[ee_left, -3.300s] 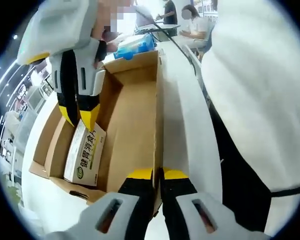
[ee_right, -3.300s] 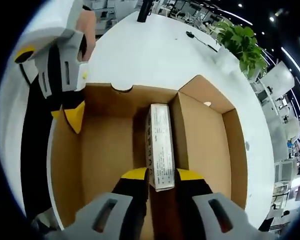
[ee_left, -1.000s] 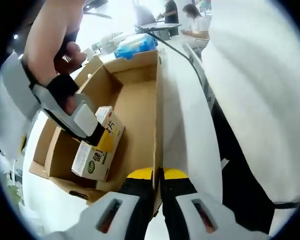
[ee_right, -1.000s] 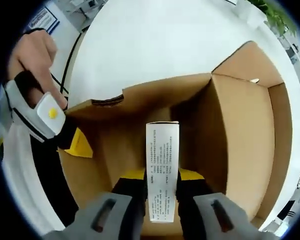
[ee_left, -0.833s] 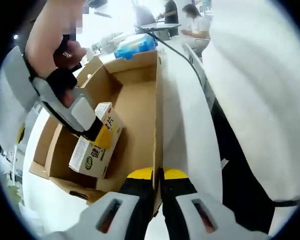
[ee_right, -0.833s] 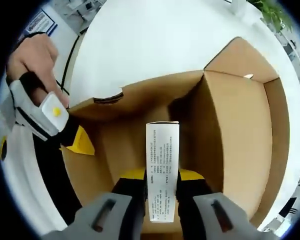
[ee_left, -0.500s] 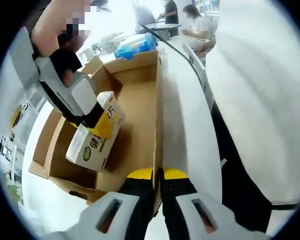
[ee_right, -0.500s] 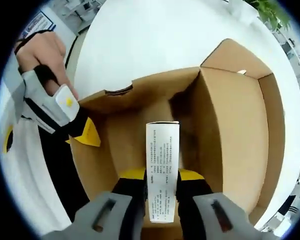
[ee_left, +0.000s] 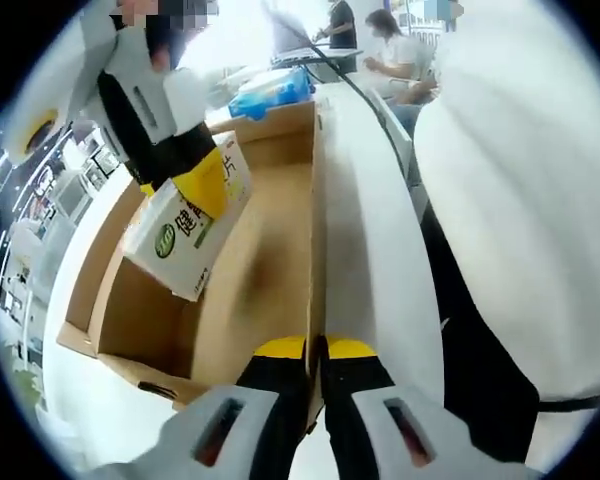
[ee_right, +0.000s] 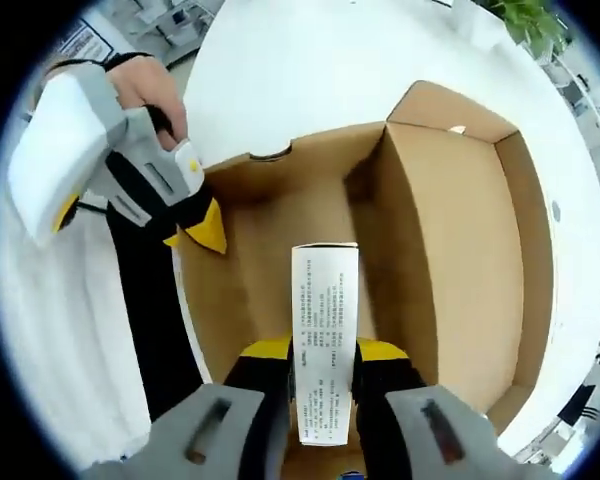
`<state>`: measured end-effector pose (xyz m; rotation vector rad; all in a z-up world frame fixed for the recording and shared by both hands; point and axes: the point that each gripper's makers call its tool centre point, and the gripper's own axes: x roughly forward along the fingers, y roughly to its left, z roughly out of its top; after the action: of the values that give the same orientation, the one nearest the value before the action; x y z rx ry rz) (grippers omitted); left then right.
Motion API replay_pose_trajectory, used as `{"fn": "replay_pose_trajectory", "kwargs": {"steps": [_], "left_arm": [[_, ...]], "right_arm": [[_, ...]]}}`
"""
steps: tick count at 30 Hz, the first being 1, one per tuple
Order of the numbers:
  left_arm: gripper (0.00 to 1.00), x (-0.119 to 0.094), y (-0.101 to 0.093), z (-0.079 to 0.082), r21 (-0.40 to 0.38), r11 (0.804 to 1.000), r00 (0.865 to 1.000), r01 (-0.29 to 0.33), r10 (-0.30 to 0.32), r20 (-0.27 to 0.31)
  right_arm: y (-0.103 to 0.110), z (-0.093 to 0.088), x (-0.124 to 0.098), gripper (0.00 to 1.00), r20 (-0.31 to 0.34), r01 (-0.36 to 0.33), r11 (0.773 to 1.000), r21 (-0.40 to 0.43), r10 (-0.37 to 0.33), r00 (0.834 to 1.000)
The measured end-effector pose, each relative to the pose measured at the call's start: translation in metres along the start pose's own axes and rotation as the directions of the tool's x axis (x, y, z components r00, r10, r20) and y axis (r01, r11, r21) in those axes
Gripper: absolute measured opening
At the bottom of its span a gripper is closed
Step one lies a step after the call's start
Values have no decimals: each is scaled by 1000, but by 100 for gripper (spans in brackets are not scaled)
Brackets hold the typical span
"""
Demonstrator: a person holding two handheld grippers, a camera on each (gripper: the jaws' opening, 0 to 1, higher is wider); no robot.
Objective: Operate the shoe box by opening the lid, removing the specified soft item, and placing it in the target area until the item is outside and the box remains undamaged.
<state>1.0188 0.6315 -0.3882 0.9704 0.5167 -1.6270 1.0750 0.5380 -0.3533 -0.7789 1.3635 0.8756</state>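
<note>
Your white round-edged counter [ee_right: 310,70] carries the open brown cardboard shoe box [ee_left: 270,240], which sits against the counter's near edge, by your white-clad body. In the right gripper view the box's flaps stand spread and its bare floor shows beneath the item.

Your right gripper [ee_right: 319,352] has its yellow-tipped fingers [ee_right: 268,350] clamped on the small white rectangular carton with green print [ee_right: 324,330], one finger on each long side. In the left gripper view that same carton [ee_left: 188,232] hangs tilted above the box's interior, clear of the floor, with its lower corner near the far side wall.

Your left gripper [ee_left: 316,350] has its yellow-tipped fingers pressed close together on the box's near side wall, pinching the cardboard edge between them. In the right gripper view it [ee_right: 202,228] sits at that wall's rim.

A blue crumpled bag [ee_left: 270,92] lies on the counter beyond the box's far end.
</note>
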Motion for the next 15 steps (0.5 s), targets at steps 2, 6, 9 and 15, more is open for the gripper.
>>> {"fn": "replay_pose_trajectory", "kwargs": {"steps": [2, 6, 9, 15], "left_arm": [[4, 0, 0, 0, -1, 1000, 1000, -1, 1, 4], [4, -1, -1, 0, -2, 1000, 1000, 0, 0, 9], [4, -1, -1, 0, 0, 1000, 1000, -1, 1, 10], [4, 0, -1, 0, -1, 1000, 1000, -3, 3, 9]], "right_arm": [[-1, -3, -5, 20, -2, 21, 999, -41, -21, 1000], [4, -8, -15, 20, 1, 29, 995, -91, -29, 1000], [7, -14, -18, 20, 2, 28, 993, -112, -28, 1000], [12, -30, -25, 20, -4, 47, 984, -172, -48, 999]]}}
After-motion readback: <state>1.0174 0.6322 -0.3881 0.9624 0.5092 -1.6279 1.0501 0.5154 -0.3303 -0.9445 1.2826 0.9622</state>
